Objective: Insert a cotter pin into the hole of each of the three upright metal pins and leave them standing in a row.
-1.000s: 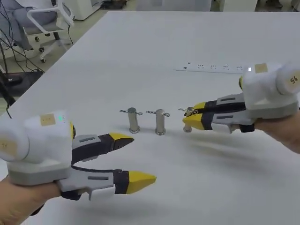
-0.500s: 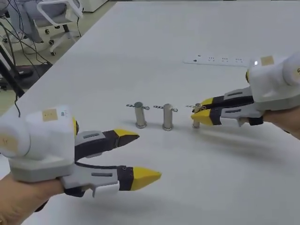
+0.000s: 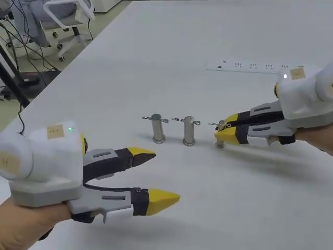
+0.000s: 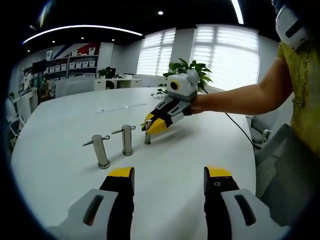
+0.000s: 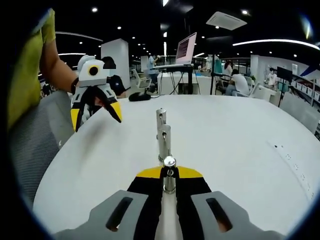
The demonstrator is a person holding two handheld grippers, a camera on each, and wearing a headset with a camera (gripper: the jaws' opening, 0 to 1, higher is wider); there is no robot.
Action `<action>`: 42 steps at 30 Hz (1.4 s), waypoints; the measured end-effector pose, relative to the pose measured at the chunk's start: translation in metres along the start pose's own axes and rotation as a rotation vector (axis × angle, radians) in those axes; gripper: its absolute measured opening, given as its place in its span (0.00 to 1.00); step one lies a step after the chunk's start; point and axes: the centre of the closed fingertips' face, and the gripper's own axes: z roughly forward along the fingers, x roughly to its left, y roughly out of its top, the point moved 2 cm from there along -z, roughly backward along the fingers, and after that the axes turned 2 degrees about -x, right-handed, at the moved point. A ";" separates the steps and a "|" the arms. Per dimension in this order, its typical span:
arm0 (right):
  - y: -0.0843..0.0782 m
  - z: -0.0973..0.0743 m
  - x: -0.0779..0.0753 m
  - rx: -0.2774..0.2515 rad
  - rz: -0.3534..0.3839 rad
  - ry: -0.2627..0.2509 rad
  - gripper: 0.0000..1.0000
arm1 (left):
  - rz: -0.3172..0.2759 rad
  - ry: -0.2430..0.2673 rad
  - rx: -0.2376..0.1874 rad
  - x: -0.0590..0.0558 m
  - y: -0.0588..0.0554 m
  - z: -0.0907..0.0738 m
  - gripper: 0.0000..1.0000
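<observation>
Three upright metal pins stand in a row on the white table: the first pin (image 3: pixel 157 129), the second pin (image 3: pixel 189 131) and the third pin (image 3: pixel 221 134). A thin cotter pin crosses the top of each. My right gripper (image 3: pixel 223 131) comes in from the right. Its jaws are shut at the third pin's top, on the end of its cotter pin (image 3: pixel 213 124). In the right gripper view the third pin (image 5: pixel 169 162) stands right at the tips of the right gripper (image 5: pixel 169 176). My left gripper (image 3: pixel 156 176) hovers open in front of the row, holding nothing.
A white power strip (image 3: pixel 250 66) lies on the table beyond the pins. Office chairs (image 3: pixel 62 21) and cables stand off the table's far left edge. In the left gripper view, the right gripper (image 4: pixel 150 124) and a person's arm reach in from the right.
The head camera has shifted, so the row sits lower and further right in the picture. The right gripper stays shut at the third pin. The left gripper stays open and has barely moved.
</observation>
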 end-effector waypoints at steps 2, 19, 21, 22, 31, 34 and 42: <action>0.000 0.000 0.000 -0.002 -0.003 0.001 0.09 | 0.000 -0.001 0.001 -0.001 -0.001 0.001 0.55; 0.002 -0.018 0.001 -0.008 0.017 -0.060 0.27 | -0.012 0.006 -0.011 0.000 0.000 -0.005 0.56; 0.005 -0.029 0.004 -0.006 0.019 -0.081 0.29 | -0.012 0.006 -0.023 0.001 0.004 -0.008 0.56; 0.007 -0.034 0.005 -0.009 0.017 -0.098 0.29 | -0.010 0.009 -0.026 0.001 0.005 -0.009 0.56; 0.033 -0.088 0.041 -0.067 0.037 -0.245 0.37 | 0.015 0.036 -0.104 0.000 0.031 -0.037 0.59; 0.040 -0.101 0.057 -0.072 0.038 -0.303 0.41 | 0.027 0.046 -0.130 -0.004 0.039 -0.048 0.61; 0.050 -0.115 0.097 -0.068 0.068 -0.386 0.54 | 0.021 0.088 -0.147 -0.009 0.041 -0.077 0.71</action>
